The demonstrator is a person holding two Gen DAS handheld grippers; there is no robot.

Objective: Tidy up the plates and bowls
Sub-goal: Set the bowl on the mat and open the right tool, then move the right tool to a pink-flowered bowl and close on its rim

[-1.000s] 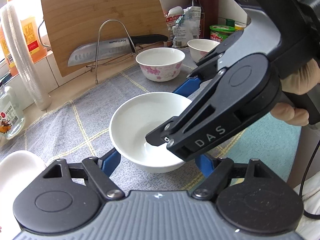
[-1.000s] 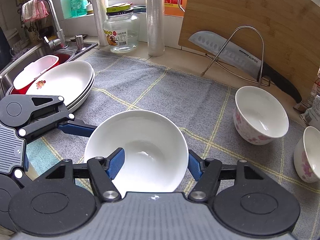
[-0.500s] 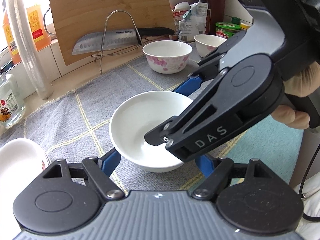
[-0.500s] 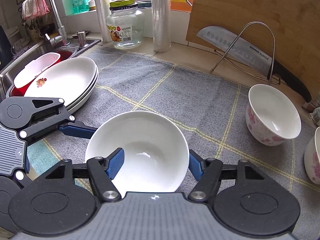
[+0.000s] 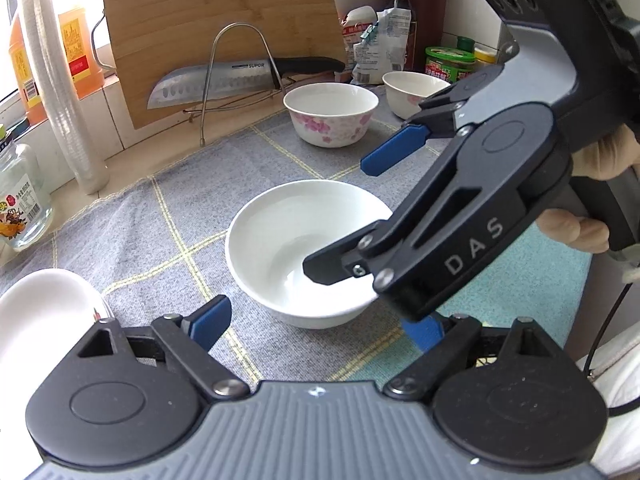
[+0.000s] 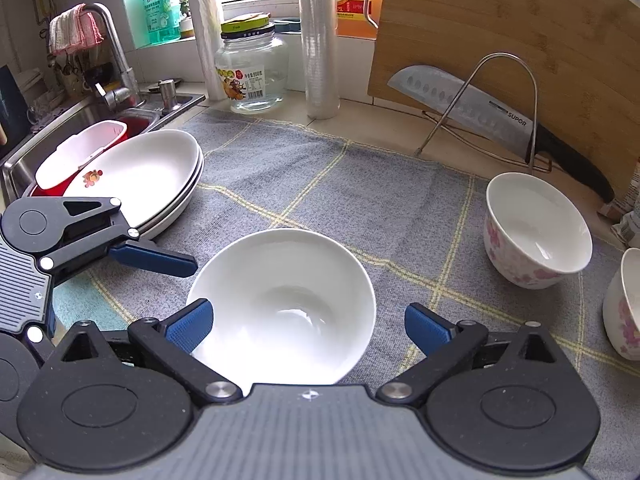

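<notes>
Fingers [image 6: 188, 326] of both grippers spread around white bowl [image 6: 280, 292], seemingly untouched.

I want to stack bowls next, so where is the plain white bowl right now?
The plain white bowl sits on the grey checked cloth, low centre in the right wrist view, between the right tongs' open fingers.

Between the spread fingers of the right gripper [image 6: 306, 326] the white bowl [image 6: 282, 300] is filling most of the gap. Ahead of the fingertips the grey cloth [image 6: 340, 188] is lying bare. The stacked plates [image 6: 160, 172] are blocking the left, the flowered bowl [image 6: 536, 232] the right.
</notes>
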